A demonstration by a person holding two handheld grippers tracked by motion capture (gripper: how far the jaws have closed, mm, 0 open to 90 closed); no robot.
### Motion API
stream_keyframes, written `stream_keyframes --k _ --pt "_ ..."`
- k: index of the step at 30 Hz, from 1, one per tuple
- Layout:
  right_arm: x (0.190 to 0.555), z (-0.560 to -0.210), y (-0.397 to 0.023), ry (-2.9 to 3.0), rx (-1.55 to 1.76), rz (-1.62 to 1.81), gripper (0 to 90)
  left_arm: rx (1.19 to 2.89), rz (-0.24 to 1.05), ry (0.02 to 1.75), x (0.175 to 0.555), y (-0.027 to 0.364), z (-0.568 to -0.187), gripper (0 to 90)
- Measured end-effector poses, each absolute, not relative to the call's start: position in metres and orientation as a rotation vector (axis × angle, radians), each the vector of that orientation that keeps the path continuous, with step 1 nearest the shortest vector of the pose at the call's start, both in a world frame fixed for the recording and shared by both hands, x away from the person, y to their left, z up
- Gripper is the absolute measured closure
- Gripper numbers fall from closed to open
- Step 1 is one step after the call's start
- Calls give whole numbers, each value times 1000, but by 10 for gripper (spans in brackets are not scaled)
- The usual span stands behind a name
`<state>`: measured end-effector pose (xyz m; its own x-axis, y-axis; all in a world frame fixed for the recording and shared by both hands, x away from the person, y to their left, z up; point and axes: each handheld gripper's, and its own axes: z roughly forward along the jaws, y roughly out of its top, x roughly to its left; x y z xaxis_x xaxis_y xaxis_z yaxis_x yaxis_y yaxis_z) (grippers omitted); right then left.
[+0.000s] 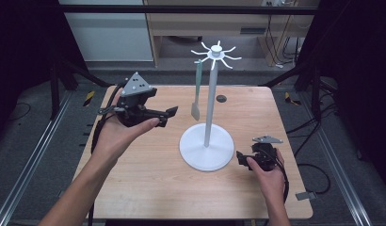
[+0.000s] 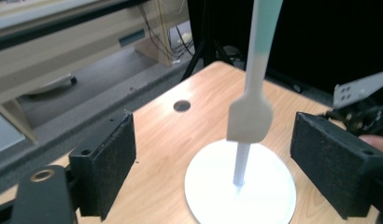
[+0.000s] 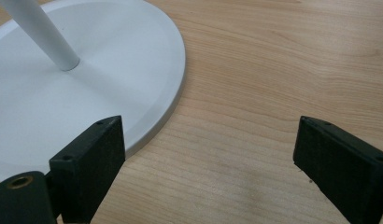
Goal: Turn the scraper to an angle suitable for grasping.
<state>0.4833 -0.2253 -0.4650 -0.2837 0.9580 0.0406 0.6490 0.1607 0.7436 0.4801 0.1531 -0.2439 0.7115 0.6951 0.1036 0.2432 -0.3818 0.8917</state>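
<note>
The wooden worktop [image 1: 148, 188] carries a white stand [image 1: 209, 117] with a round base [image 1: 206, 153], which sits a little right of the middle of the worktop, nearer the right edge than the left. Its thin pole rises to a crown of short hooks [image 1: 217, 52] at the top. From one hook on the left side hangs a spatula [image 1: 197, 92], with a pale green handle and a whitish flat blade at the lower end; the blade hangs free above the worktop, just left of the pole.

The left gripper [image 1: 168, 114] is held in the air above the left half of the worktop and points toward the spatula. Its jaws stand wide apart with nothing pressed between them. In the left gripper view the spatula blade [image 2: 249, 116] appears between the two jaws but farther ahead, apart from both pads.

The right gripper [image 1: 241, 157] rests low near the right edge of the worktop, just beside the base. Its jaws are also wide, holding nothing; in the right gripper view the rim of the base [image 3: 173, 93] lies close by one jaw.
</note>
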Motion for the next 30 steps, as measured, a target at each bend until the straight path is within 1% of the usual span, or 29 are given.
stream_keyframes --k 11,20,30 --pt "485 -465 -223 1994 1506 917 96 1975 571 775 478 179 -286 100" --pt "483 -463 -220 1974 1499 913 95 1976 576 813 466 203 -314 93" --pt "480 -462 -226 1945 1520 918 94 1963 593 877 451 230 -335 89"
